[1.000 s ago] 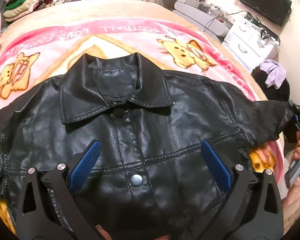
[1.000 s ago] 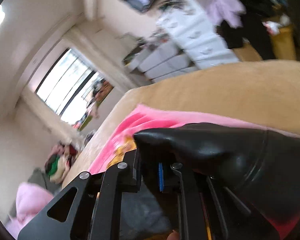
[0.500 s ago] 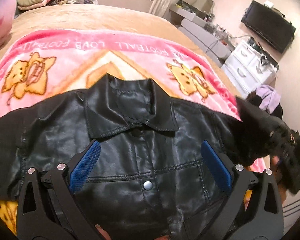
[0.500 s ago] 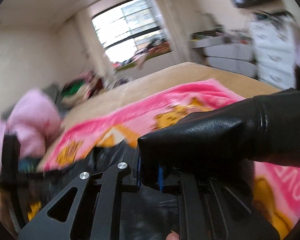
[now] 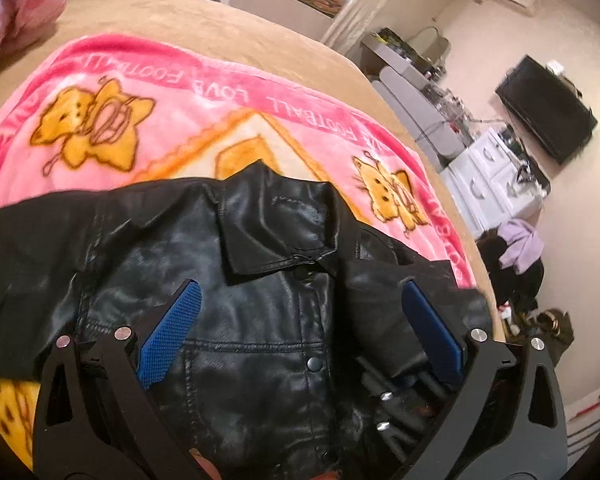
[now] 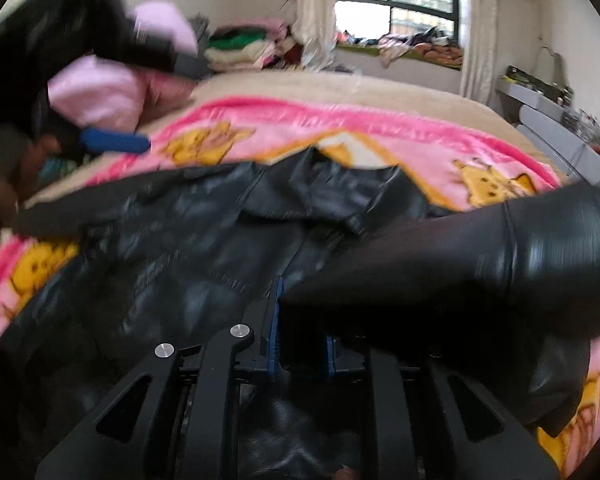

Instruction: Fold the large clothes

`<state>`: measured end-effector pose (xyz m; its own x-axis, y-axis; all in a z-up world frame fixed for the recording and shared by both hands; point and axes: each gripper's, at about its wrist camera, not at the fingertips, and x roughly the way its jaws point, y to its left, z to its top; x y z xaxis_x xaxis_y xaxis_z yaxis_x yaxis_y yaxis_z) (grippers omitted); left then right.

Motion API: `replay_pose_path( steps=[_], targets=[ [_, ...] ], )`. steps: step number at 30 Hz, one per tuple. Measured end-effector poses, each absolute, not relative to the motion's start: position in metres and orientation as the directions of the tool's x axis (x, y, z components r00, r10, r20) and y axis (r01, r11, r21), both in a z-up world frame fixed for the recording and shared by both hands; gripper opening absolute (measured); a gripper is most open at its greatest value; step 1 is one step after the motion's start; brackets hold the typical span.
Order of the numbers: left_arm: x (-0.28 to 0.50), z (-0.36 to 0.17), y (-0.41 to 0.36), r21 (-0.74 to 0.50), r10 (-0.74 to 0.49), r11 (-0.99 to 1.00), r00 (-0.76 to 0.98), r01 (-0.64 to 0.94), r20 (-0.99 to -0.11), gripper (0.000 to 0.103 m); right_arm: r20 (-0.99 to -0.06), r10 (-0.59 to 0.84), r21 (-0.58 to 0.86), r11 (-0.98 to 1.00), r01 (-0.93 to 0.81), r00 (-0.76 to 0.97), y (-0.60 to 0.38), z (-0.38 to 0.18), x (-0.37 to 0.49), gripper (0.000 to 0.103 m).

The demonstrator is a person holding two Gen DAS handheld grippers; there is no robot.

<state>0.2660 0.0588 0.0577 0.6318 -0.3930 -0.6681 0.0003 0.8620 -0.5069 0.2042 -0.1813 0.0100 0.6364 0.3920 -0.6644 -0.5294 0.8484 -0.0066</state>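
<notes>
**Jacket sleeve pinched, body spread on blanket**

Jacket [image 5: 260, 300] of black leather lies front-up across the lower middle of the left wrist view, collar toward the top. Its sleeve [image 6: 480, 264] crosses the right side of the right wrist view, cuff end clamped between the narrow jaws of the right gripper [image 6: 300, 344]. The left gripper [image 5: 300, 336] hangs over the chest with jaws wide, gripping nothing. Underneath, a pink cartoon blanket [image 5: 160, 120] covers the tan bed [image 5: 220, 28]; white drawers [image 5: 496, 176] stand at right.
</notes>
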Motion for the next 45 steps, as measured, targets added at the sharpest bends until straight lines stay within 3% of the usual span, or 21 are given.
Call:
replay_pose_path(
  steps=[3,5,7,11,15,17,19,27,32,40,42,44,45],
  targets=[
    [0.26,0.05,0.065,-0.538,-0.412,0.843,0.62,-0.019,-0.668,0.094,-0.691,0.383,-0.012,0.842,-0.54,0.613,-0.176,0.0,0.199,0.038],
    [0.257,0.045,0.065,-0.54,-0.417,0.841,0.608,-0.023,-0.675,0.094,-0.694,0.391,0.014,0.847,-0.532,0.605,-0.178,-0.001,0.194,0.066],
    [0.251,0.042,0.065,-0.526,-0.41,0.85,0.599,-0.023,-0.688,0.094,-0.692,0.391,0.052,0.866,-0.498,0.607,-0.184,-0.001,0.193,0.083],
    [0.236,0.033,0.071,-0.505,-0.38,0.862,0.595,-0.051,-0.709,0.094,-0.658,0.383,0.199,0.919,-0.341,0.648,-0.225,0.001,0.182,0.089],
    [0.227,0.028,0.077,-0.467,-0.33,0.88,0.596,-0.088,-0.732,0.094,-0.578,0.367,0.288,0.927,-0.239,0.729,-0.256,0.014,0.177,0.087],
    [0.222,0.028,0.082,-0.494,-0.348,0.865,0.6,-0.092,-0.72,0.094,-0.59,0.337,0.259,0.94,-0.224,0.733,-0.252,0.016,0.184,0.048],
    [0.219,0.027,0.088,-0.531,-0.387,0.844,0.596,-0.08,-0.704,0.094,-0.576,0.334,0.242,0.942,-0.235,0.746,-0.244,0.023,0.184,0.045],
    [0.219,0.041,0.114,-0.556,-0.393,0.828,0.629,-0.076,-0.671,0.094,-0.568,0.382,0.122,0.915,-0.384,0.729,-0.172,0.038,0.176,0.046],
    [0.221,0.037,0.114,-0.569,-0.429,0.821,0.606,-0.049,-0.67,0.094,-0.59,0.416,0.121,0.893,-0.433,0.692,-0.145,0.033,0.172,0.06],
    [0.24,0.004,0.114,-0.677,-0.556,0.735,0.536,-0.041,-0.636,0.094,-0.632,0.414,0.17,0.899,-0.404,0.655,-0.16,0.019,0.16,0.065],
    [0.25,-0.003,0.108,-0.692,-0.582,0.721,0.514,-0.032,-0.63,0.09,-0.634,0.407,0.175,0.904,-0.39,0.658,-0.168,0.018,0.157,0.065],
    [0.259,-0.007,0.102,-0.698,-0.591,0.716,0.51,-0.025,-0.625,0.075,-0.625,0.396,0.184,0.912,-0.366,0.672,-0.179,0.021,0.154,0.065],
    [0.265,-0.009,0.098,-0.698,-0.593,0.716,0.509,-0.021,-0.624,0.073,-0.618,0.394,0.192,0.915,-0.356,0.68,-0.184,0.022,0.151,0.065]
  ],
)
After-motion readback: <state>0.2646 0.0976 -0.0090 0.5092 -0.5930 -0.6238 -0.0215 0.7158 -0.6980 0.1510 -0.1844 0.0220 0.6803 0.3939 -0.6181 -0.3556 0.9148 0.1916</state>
